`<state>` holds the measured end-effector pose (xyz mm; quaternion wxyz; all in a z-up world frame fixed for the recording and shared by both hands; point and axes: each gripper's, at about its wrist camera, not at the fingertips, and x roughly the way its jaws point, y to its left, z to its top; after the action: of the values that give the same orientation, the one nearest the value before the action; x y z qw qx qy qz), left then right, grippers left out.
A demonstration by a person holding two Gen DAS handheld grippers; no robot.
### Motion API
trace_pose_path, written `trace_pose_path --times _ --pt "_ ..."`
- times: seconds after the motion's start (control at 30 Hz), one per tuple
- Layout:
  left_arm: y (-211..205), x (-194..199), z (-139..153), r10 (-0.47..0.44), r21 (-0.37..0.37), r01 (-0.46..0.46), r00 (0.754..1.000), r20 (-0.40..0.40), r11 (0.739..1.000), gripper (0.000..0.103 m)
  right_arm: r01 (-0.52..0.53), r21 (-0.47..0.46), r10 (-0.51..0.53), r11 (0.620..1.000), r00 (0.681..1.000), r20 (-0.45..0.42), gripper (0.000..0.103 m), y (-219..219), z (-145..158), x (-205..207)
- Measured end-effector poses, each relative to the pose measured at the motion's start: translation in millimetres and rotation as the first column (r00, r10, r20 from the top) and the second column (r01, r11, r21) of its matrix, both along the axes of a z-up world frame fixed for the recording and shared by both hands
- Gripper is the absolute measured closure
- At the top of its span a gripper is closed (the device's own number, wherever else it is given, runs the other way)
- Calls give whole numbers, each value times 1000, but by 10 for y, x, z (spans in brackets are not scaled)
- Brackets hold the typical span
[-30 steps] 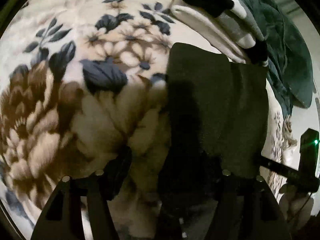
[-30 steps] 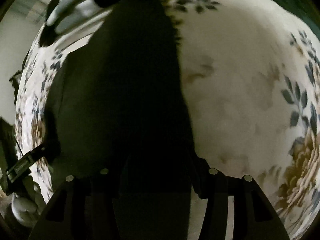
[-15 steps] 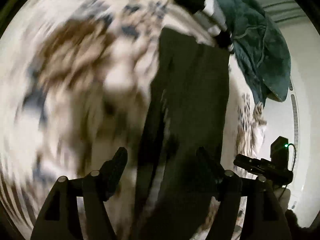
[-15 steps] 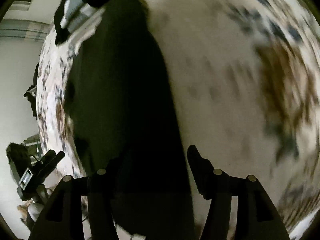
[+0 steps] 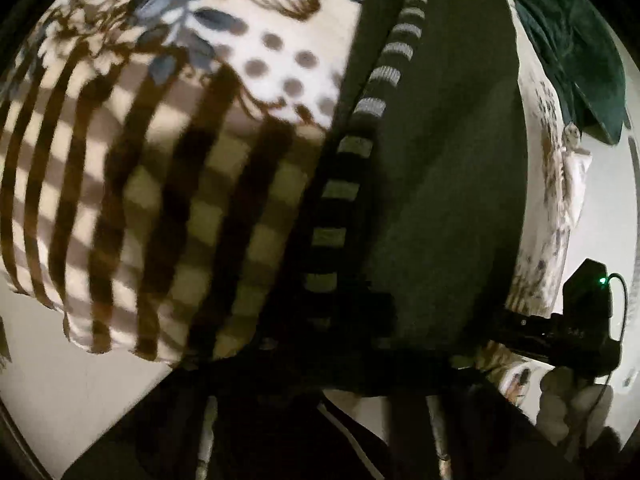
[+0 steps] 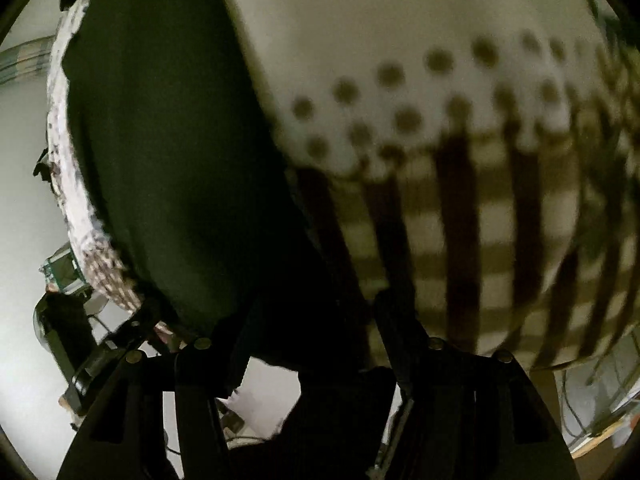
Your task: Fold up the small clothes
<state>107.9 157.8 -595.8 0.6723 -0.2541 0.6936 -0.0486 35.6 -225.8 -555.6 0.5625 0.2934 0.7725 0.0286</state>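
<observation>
**Dark garment stretched between your two grippers over the patterned blanket**

On your left, the fleece blanket (image 5: 168,168) looks soft and napped: cream ground with blue-grey leaves, a band of round taupe dots, then broad brown checks running to its hem. Just right of that, a narrow strip of grey-and-black ribbed stripes (image 5: 360,148) runs along the edge of the dark garment (image 5: 448,168), a matte, olive-black cloth lying in a long flat panel across the blanket. Farther right, a crumpled deep-green cloth (image 5: 576,48) sits at the blanket's far edge.

Your left gripper (image 5: 320,360) is lost in shadow under the garment's near hem; its fingers cannot be made out, so you cannot tell whether they are apart or closed. The hem drapes directly over where they should be.

From your right wrist, the same dark garment (image 6: 168,152) fills the left side, smooth and unpatterned, with the blanket (image 6: 460,200) to its right. Your right gripper (image 6: 308,332) has its fingers (image 6: 400,340) spread apart, and the garment's near edge hangs down into the gap between them; no clamp on the cloth is visible.
</observation>
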Motion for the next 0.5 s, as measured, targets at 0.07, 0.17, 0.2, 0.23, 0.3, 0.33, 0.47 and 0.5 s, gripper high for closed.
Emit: trace_pose_path --times 0.07,0.17,0.2,0.23,0.3,0.33,0.47,0.5 --pt "-10 -27 85 24 6 -24 999 36 1000 95 28 -14 -27 1000 999 34 96 84 -20 -63" --pt "99 -106 194 71 -14 -70 995 73 997 96 47 11 -48 999 996 71 96 197 65 -137" --pt "145 -121 185 78 -15 -77 995 66 997 95 26 12 -27 1000 996 84 97 271 99 -145" --pt "206 -152 141 81 -16 -80 995 57 997 95 -1 1 1 1000 996 89 97 300 115 -174" --pt "283 -149 38 99 -51 -98 995 20 994 90 -23 -19 25 1000 995 94 95 328 86 -201" --pt "342 -180 15 114 -93 -113 993 12 989 89 -28 -18 29 999 996 80 94 308 56 -198" --pt "437 -184 -73 119 -178 -111 992 37 978 32 11 82 -13 997 999 32 61 289 -51 -190" --pt "453 -201 -112 113 -189 -104 993 33 976 32 11 105 -15 994 999 36 56 281 -63 -203"
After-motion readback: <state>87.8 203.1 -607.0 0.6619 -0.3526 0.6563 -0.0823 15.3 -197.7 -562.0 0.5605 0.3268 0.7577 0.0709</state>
